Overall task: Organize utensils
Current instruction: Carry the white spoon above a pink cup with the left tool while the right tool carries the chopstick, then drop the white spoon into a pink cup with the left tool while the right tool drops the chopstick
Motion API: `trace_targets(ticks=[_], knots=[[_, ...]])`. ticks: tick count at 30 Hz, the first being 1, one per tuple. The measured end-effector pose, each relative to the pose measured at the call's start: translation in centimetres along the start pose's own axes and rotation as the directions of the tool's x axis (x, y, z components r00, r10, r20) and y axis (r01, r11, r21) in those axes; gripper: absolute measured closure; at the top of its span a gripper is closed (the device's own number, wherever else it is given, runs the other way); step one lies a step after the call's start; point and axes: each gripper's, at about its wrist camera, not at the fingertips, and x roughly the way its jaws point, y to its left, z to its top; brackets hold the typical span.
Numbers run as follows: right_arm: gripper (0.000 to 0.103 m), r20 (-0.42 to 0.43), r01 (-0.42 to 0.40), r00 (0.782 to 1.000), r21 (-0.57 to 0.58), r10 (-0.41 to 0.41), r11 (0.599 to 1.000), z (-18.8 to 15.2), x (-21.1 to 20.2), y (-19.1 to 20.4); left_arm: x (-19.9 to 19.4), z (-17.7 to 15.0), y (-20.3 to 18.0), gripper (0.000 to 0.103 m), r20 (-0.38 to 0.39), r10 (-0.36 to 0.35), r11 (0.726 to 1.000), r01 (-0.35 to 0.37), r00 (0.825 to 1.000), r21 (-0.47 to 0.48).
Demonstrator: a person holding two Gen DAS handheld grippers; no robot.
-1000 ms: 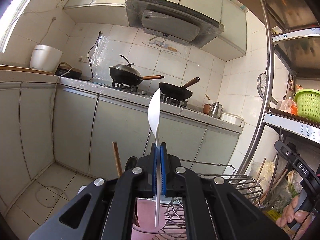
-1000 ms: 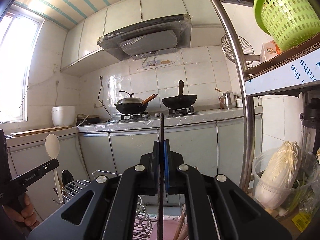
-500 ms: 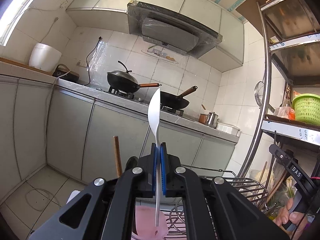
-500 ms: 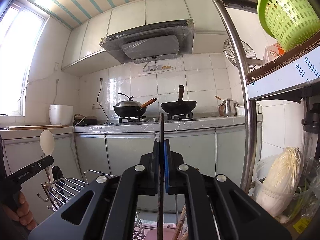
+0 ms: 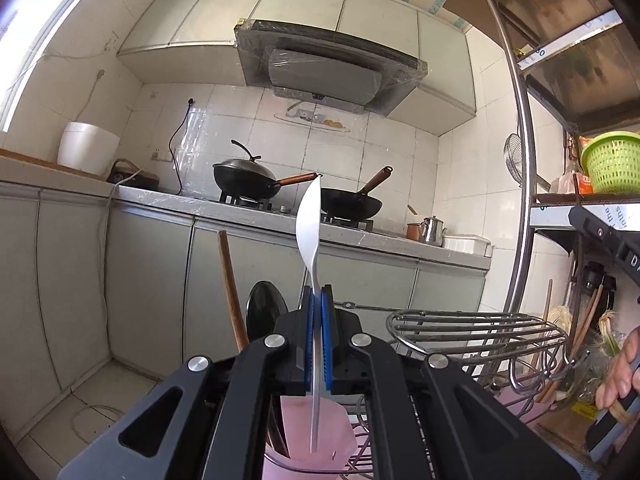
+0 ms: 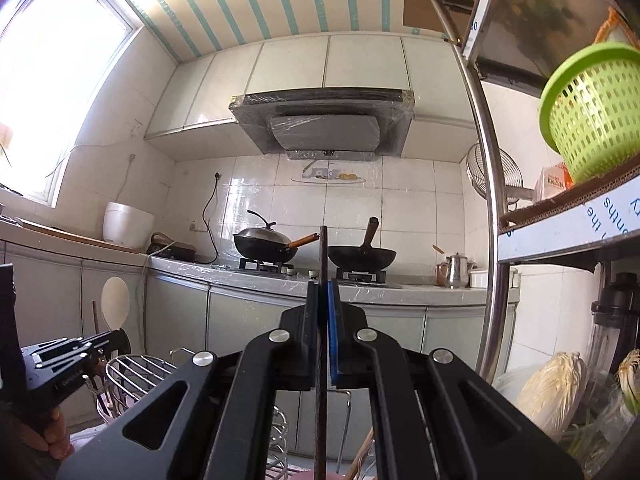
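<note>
My left gripper (image 5: 317,300) is shut on a white spoon (image 5: 309,224) that stands upright, bowl on top. Its handle hangs down over a pink cup (image 5: 298,436) just below the jaws. Out of that cup rise a wooden stick (image 5: 230,288) and a black ladle (image 5: 264,312). My right gripper (image 6: 324,292) is shut on a thin dark utensil (image 6: 322,256), seen edge-on and upright; its lower end runs out of the picture. In the right wrist view the left gripper (image 6: 72,356) and the spoon's bowl (image 6: 115,302) show at the far left.
A wire dish rack (image 5: 476,328) stands right of the cup, with wooden utensils behind it. A steel shelf post (image 6: 486,240) rises at right, with a green basket (image 6: 588,112) on its shelf and cabbage (image 6: 552,388) below. Beyond are counter, two woks and hood.
The left gripper has sunk, and the spoon's handle now hangs lower over the pink cup. The right gripper has shifted sideways and tilted upward, showing more ceiling. Both stay shut.
</note>
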Motion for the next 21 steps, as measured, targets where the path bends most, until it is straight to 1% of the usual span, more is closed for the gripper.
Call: trace_targets(ticks=[2, 8, 13, 19, 21], knots=[[0.098, 0.002, -0.006, 1.0, 0.0, 0.006, 1.0, 0.2, -0.1, 0.2, -0.3, -0.1, -0.2, 0.1, 0.003, 0.003, 1.0, -0.003, 1.0, 0.019], [0.098, -0.031, -0.001, 1.0, 0.02, 0.001, 1.0, -0.2, 0.0, 0.0, -0.3, -1.7, -0.1, 0.1, -0.034, 0.017, 1.0, -0.016, 0.999, 0.021], [0.098, -0.052, -0.005, 0.999, 0.015, 0.006, 1.0, -0.7, 0.1, 0.2, -0.3, -3.1, 0.2, 0.1, -0.076, 0.016, 1.0, -0.015, 0.997, 0.018], [0.098, -0.073, -0.021, 0.997, 0.033, 0.023, 0.999, -0.9, 0.5, -0.1, -0.5, -4.6, 0.5, 0.1, -0.139, 0.027, 0.999, -0.023, 0.99, 0.028], [0.098, -0.078, -0.028, 0.997, 0.034, 0.03, 0.999, -1.0, 0.7, -0.1, -0.9, -4.9, 0.5, 0.1, -0.141, 0.032, 0.999, -0.028, 0.989, 0.033]])
